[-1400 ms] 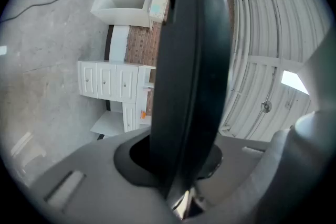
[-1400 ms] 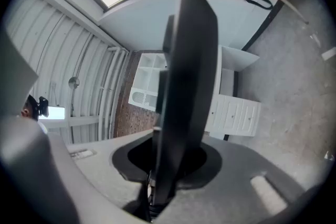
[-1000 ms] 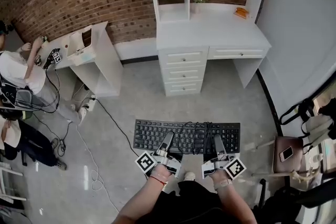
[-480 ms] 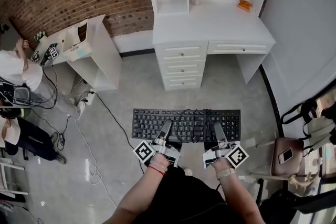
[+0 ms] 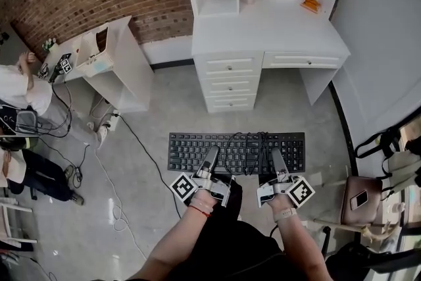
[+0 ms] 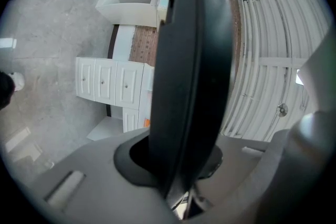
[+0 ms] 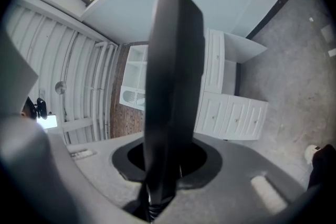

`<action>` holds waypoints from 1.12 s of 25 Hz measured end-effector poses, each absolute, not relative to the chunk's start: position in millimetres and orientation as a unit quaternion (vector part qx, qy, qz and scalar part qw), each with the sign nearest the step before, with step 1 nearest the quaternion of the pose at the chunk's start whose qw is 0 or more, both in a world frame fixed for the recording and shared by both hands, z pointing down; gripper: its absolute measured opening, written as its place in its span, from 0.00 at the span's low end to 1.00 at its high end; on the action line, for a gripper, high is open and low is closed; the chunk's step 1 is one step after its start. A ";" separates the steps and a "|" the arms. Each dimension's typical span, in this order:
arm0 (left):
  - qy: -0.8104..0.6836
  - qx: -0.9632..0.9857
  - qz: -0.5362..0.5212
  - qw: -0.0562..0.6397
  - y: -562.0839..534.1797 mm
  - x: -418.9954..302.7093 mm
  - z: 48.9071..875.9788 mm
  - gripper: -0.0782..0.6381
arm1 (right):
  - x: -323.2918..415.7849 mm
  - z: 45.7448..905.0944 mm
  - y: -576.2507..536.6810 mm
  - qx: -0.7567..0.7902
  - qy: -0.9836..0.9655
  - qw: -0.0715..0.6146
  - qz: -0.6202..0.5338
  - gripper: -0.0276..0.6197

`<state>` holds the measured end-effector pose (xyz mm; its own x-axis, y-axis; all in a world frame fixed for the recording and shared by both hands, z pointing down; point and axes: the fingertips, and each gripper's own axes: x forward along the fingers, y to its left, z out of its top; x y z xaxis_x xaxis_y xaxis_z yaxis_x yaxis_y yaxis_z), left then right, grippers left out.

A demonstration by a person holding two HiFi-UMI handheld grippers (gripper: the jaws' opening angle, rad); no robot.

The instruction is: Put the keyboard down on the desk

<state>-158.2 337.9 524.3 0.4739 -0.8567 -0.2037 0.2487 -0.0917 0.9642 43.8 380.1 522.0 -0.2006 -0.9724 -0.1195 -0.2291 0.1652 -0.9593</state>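
Bright, even overhead light; soft shadows; glare streaks on floor (image 5: pixel 108 214). Fisheye bending at edges; gripper views vignetted, foreground blurred.

The black plastic keyboard (image 5: pixel 237 153) has moved forward, away from the holder's body and closer to the front edge of the white wooden desk with drawers (image 5: pixel 263 29). The strip of grey concrete floor (image 5: pixel 164 108) between keyboard and desk has narrowed. The left gripper (image 5: pixel 212 154) and right gripper (image 5: pixel 277 156) have travelled forward with it. A dark-trousered knee (image 5: pixel 227 207) now shows just behind the keyboard's near edge, where a pale shoe showed a second ago. The seated person in white (image 5: pixel 16 92) now lies closer to the picture's left edge.
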 end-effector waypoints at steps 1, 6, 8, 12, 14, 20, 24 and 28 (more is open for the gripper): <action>-0.258 0.589 -0.443 0.625 332.2 -156.0 525.7 0.22 | 45.4 523.9 374.7 -0.472 0.633 0.424 -0.444 0.17; -0.261 0.590 -0.436 0.628 297.3 -147.5 531.7 0.22 | 53.4 531.6 341.0 -0.472 0.627 0.427 -0.450 0.17; -0.263 0.591 -0.434 0.627 279.8 -144.2 532.1 0.22 | 57.3 532.8 323.2 -0.473 0.627 0.425 -0.450 0.17; -0.270 0.594 -0.426 0.627 246.4 -143.0 532.4 0.22 | 57.9 533.4 289.7 -0.471 0.625 0.423 -0.457 0.17; -0.272 0.590 -0.427 0.629 230.7 -141.2 531.4 0.22 | 60.0 533.3 273.7 -0.472 0.624 0.420 -0.459 0.17; -0.276 0.585 -0.423 0.635 185.8 -136.6 534.7 0.22 | 63.7 533.5 229.3 -0.473 0.624 0.413 -0.464 0.17; -0.275 0.584 -0.419 0.639 154.4 -130.4 536.2 0.22 | 69.9 534.5 199.4 -0.477 0.621 0.414 -0.464 0.17; -0.276 0.584 -0.413 0.642 122.7 -125.3 541.2 0.22 | 75.0 539.7 169.2 -0.481 0.619 0.412 -0.464 0.17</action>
